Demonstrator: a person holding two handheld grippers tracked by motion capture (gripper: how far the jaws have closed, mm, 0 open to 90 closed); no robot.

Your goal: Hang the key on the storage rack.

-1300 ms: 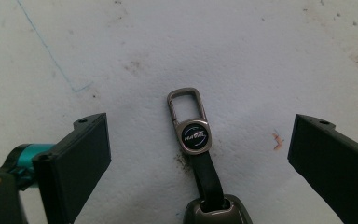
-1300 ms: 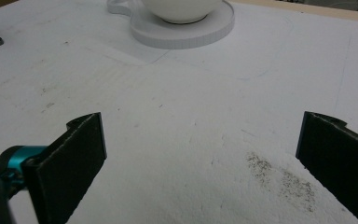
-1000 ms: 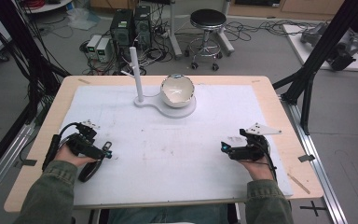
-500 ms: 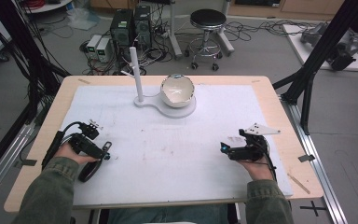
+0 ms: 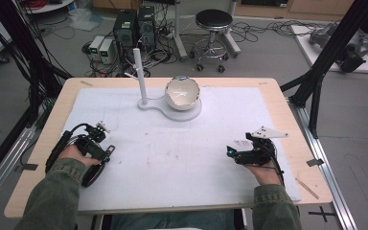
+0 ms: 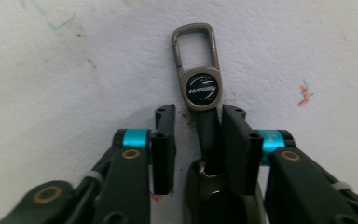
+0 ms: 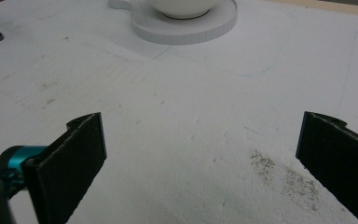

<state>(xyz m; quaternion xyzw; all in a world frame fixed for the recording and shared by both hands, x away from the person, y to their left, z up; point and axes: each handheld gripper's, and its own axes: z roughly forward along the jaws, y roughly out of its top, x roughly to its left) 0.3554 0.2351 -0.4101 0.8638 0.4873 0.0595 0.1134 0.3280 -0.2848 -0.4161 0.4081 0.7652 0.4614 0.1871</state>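
A dark metal keychain [image 6: 202,88] with a snap hook and a round logo badge lies flat on the white mat. Its dark strap runs back between the jaws of my left gripper [image 6: 199,116]. The strap lies against the right jaw, and a gap separates it from the left jaw, so the gripper is open around it. In the high view the left gripper [image 5: 103,140] is at the mat's left, with the keychain's hook [image 5: 100,126] just beyond it. My right gripper [image 5: 230,152] rests at the mat's right. Its jaws [image 7: 200,154] are spread wide open over bare mat.
A white stand [image 5: 172,113] at the back centre carries a white bowl [image 5: 182,92] and an upright post [image 5: 140,79]; the stand's base [image 7: 186,28] lies ahead of the right gripper. The white mat [image 5: 182,158] covers a wooden table [image 5: 292,120].
The left hand and gripper have shifted slightly toward the keychain. The right gripper has stayed still.
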